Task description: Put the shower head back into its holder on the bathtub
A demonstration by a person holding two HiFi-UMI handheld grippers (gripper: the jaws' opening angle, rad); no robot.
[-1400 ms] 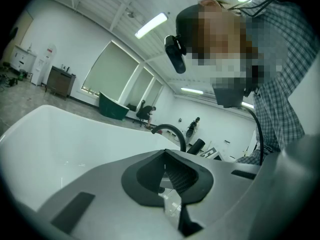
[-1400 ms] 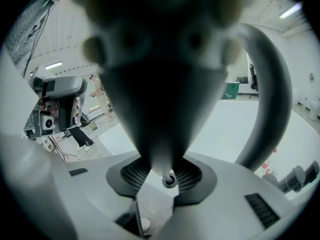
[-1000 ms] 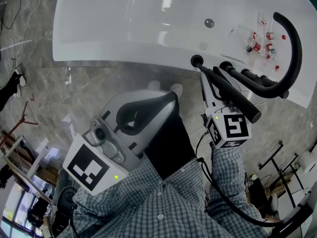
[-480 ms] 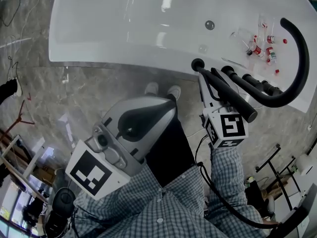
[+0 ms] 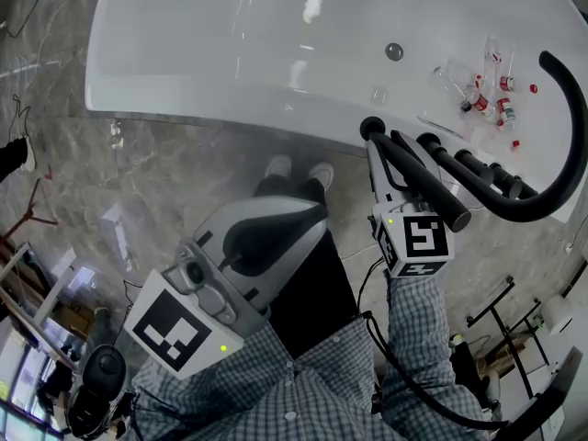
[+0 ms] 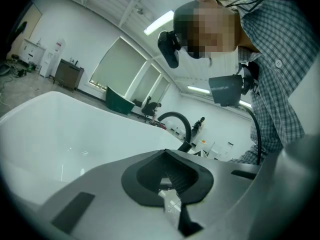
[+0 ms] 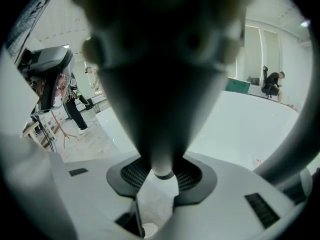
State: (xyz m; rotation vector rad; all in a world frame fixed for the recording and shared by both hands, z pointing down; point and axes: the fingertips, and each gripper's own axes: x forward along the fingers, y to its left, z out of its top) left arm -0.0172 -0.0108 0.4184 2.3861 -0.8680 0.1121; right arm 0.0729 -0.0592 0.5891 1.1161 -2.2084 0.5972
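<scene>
Hose [image 5: 562,168] arched further right than a second ago, right gripper [image 5: 377,151] clenched on the black shower head [image 5: 436,191], its handle slanting over the tub [image 5: 184,99] rim beside the round holder [image 5: 371,128], left gripper [image 5: 308,200] closed on nothing, over the floor [image 5: 110,173].

You stood on a grey marbled floor [image 5: 165,173]; around you were white walls [image 6: 220,124], a large window [image 6: 117,66], long ceiling lamps [image 6: 161,22] and a green container [image 6: 119,102].
</scene>
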